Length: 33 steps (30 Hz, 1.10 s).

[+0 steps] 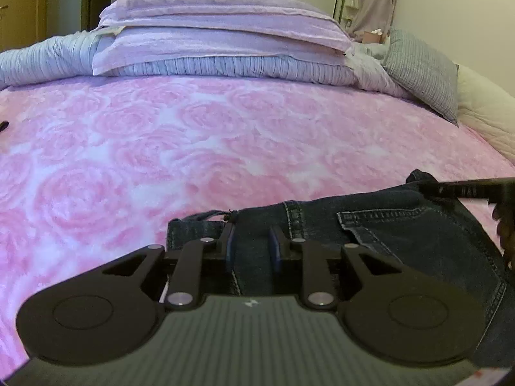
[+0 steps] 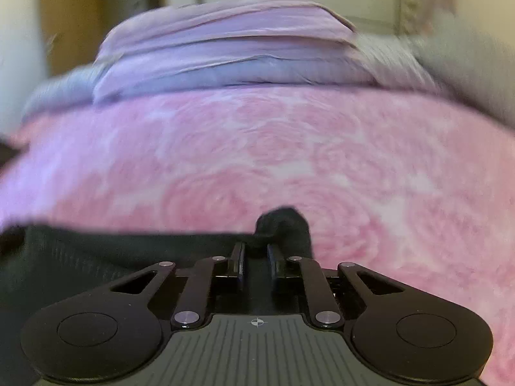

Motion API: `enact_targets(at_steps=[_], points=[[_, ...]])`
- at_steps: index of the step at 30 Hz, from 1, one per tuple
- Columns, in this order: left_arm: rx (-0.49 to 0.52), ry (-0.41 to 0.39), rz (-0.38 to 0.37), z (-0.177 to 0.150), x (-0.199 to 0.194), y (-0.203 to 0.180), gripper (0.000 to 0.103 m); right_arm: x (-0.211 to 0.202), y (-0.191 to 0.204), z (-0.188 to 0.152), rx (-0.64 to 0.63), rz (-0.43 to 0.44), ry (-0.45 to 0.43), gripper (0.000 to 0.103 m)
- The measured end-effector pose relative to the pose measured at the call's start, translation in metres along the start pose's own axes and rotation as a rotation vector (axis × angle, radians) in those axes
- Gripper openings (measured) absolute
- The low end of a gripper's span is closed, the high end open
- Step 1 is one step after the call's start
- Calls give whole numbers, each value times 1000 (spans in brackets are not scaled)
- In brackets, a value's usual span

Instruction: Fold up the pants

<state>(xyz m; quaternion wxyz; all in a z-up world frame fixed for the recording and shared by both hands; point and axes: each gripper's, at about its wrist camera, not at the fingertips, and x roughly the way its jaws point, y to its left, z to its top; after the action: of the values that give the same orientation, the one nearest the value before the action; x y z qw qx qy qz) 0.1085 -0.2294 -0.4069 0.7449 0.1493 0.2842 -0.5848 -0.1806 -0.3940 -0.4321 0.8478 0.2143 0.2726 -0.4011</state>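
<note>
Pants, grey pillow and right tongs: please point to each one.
pants (image 1: 402, 238), left wrist view, on the back pocket denim.
grey pillow (image 1: 425, 70), left wrist view, on its striped face.
right tongs (image 2: 256, 251), right wrist view, between the fingertips.

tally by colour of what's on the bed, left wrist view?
Dark blue: 1, the jeans, held by the left gripper and the right gripper
Pink: 1, the rose-print bedspread
Lilac: 2, the stacked pillows
Blue-grey striped: 1, the bunched duvet
Grey: 1, the cushion
Total: 6

Left gripper (image 1: 251, 241) fingers pinching denim, right gripper (image 2: 256, 252) fingers likewise
</note>
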Motion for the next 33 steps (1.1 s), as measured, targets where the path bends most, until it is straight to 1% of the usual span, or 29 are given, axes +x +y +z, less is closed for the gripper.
enact_targets(at_steps=[1, 2, 3, 5, 7, 9, 11, 12, 14, 16, 17, 18, 20, 22, 23, 24, 26, 28, 33], points=[[-4, -2, -4, 1, 0, 1, 22, -7, -7, 4, 40, -29, -10, 8], [-22, 0, -10, 4, -3, 3, 21, -16, -12, 7, 79, -83, -14, 9], [-44, 1, -7, 7, -7, 5, 18, -29, -17, 9, 105, -116, -17, 9], [-69, -14, 9, 12, -25, 7, 16, -62, -20, 7, 122, -92, -44, 10], [-60, -4, 24, 13, -48, 4, 18, -102, -9, -4, 91, -53, -53, 14], [-50, 14, 2, 9, -70, -3, 18, -141, 12, -24, 50, -5, -48, 32], [-33, 34, -26, -2, -94, -15, 21, -170, 34, -49, 9, 28, -41, 42], [-21, 40, -36, -9, -103, -21, 23, -181, 43, -63, -7, 32, -35, 42], [-10, 70, -41, -26, -112, -32, 24, -189, 60, -88, -37, 27, -6, 42], [-12, 129, -30, -42, -107, -37, 25, -173, 71, -107, -72, -5, 58, 42], [-18, 148, -11, -48, -101, -37, 25, -165, 75, -114, -98, -32, 64, 43], [-18, 145, -3, -50, -100, -38, 25, -162, 79, -116, -129, -65, 57, 47], [-10, 149, 20, -45, -106, -44, 25, -164, 84, -111, -130, -85, 70, 47], [-8, 142, 5, -39, -119, -50, 31, -176, 87, -105, -99, -66, 61, 48], [1, 144, 2, -37, -126, -54, 35, -184, 89, -103, -89, -51, 53, 52], [11, 143, 2, -36, -133, -57, 37, -189, 90, -103, -84, -51, 48, 57], [20, 148, -3, -38, -147, -64, 41, -204, 96, -110, -75, -58, 39, 61], [26, 168, -7, -43, -157, -69, 45, -217, 103, -117, -63, -54, 49, 62], [68, 201, -1, -59, -185, -82, 48, -244, 116, -133, -39, -62, 76, 63]])
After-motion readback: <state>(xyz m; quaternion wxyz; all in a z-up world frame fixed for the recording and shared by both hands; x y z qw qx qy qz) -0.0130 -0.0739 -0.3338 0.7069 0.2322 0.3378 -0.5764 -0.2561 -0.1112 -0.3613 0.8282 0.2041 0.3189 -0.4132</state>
